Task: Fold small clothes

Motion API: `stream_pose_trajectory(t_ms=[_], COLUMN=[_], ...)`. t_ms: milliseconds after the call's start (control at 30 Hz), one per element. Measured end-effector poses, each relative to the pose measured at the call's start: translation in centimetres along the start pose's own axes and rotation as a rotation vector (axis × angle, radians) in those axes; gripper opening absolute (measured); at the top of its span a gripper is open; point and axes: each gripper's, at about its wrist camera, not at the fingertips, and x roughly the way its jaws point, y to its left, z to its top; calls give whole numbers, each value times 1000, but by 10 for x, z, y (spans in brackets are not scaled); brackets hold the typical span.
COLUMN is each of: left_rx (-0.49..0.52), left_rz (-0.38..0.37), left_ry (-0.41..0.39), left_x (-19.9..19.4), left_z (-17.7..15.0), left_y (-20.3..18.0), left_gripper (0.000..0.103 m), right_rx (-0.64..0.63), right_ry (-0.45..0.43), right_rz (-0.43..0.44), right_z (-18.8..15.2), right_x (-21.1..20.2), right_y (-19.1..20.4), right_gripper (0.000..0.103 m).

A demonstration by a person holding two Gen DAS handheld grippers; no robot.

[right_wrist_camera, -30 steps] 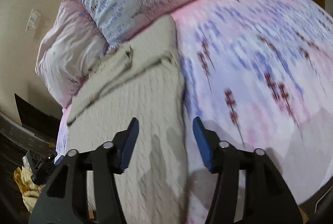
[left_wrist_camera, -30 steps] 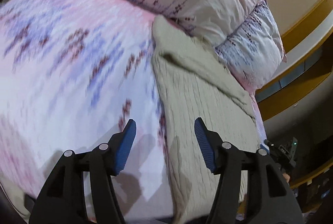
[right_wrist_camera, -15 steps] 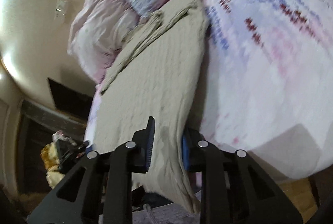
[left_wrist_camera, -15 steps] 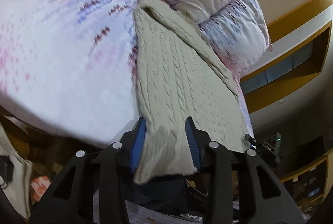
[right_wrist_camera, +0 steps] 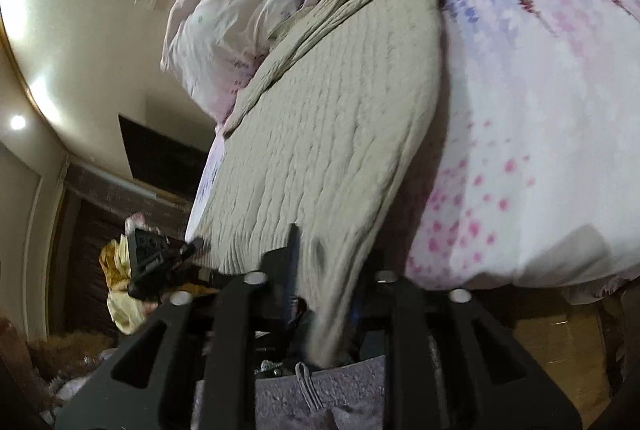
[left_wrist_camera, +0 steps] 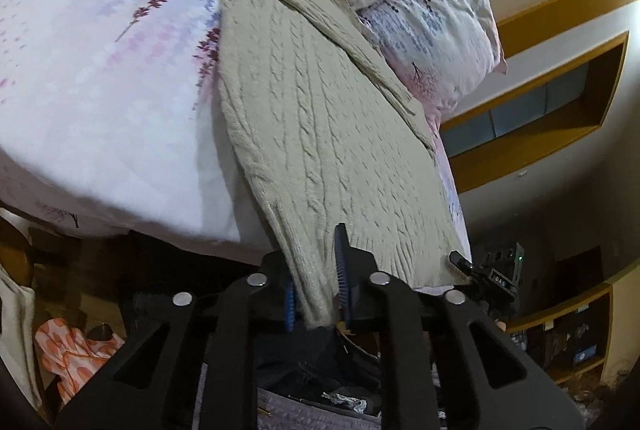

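Observation:
A beige cable-knit sweater (left_wrist_camera: 320,102) lies lengthwise on the bed, its hem hanging over the near edge. It also shows in the right wrist view (right_wrist_camera: 328,134). My left gripper (left_wrist_camera: 316,282) is shut on the hem's left corner, with the knit pinched between the blue pads. My right gripper (right_wrist_camera: 324,278) is shut on the hem's right corner; the cloth drapes down between its fingers. A folded sleeve lies along the sweater's far side by the pillows. The other gripper shows at the hem in each view.
The bed has a pink and white floral cover (left_wrist_camera: 100,70). Pillows (left_wrist_camera: 432,14) are stacked at the head, touching the sweater's top. Below the bed edge are dark clothes and an orange patterned cloth (left_wrist_camera: 68,354). Wooden shelves (left_wrist_camera: 560,98) line the wall.
Both grippers moved back from over the bed to its near edge and closed on the sweater's hem corners. The hem now hangs off the edge between the pads.

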Motion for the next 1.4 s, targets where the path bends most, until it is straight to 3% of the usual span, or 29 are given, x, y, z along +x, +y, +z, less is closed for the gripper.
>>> stream_pose_trajectory(t_ms=[33, 233, 500, 633, 800, 1167, 1400], left_rx=[12, 106, 197, 227, 238, 300, 281], left_rz=[4, 52, 144, 163, 168, 260, 304], left_ry=[0, -63, -190, -268, -338, -382, -376], left_x=[1, -10, -27, -31, -29, 17, 59], left_z=[1, 15, 47, 74, 113, 199, 257], left_y=[-2, -16, -24, -30, -39, -55, -53], left_gripper=[8, 7, 6, 6, 6, 6, 6], right_rx=[-21, -144, -359, -475, -546, -607, -497], right_ry=[-4, -134, -317, -407, -528, -605, -569], right_rz=[-7, -52, -245, -354, -426, -560, -600], right_z=[0, 12, 29, 38, 63, 127, 184], right_x=[1, -13, -28, -27, -28, 5, 38], right_y=[5, 34, 70, 89, 104, 110, 91], right_gripper=[9, 7, 7, 7, 7, 7, 7])
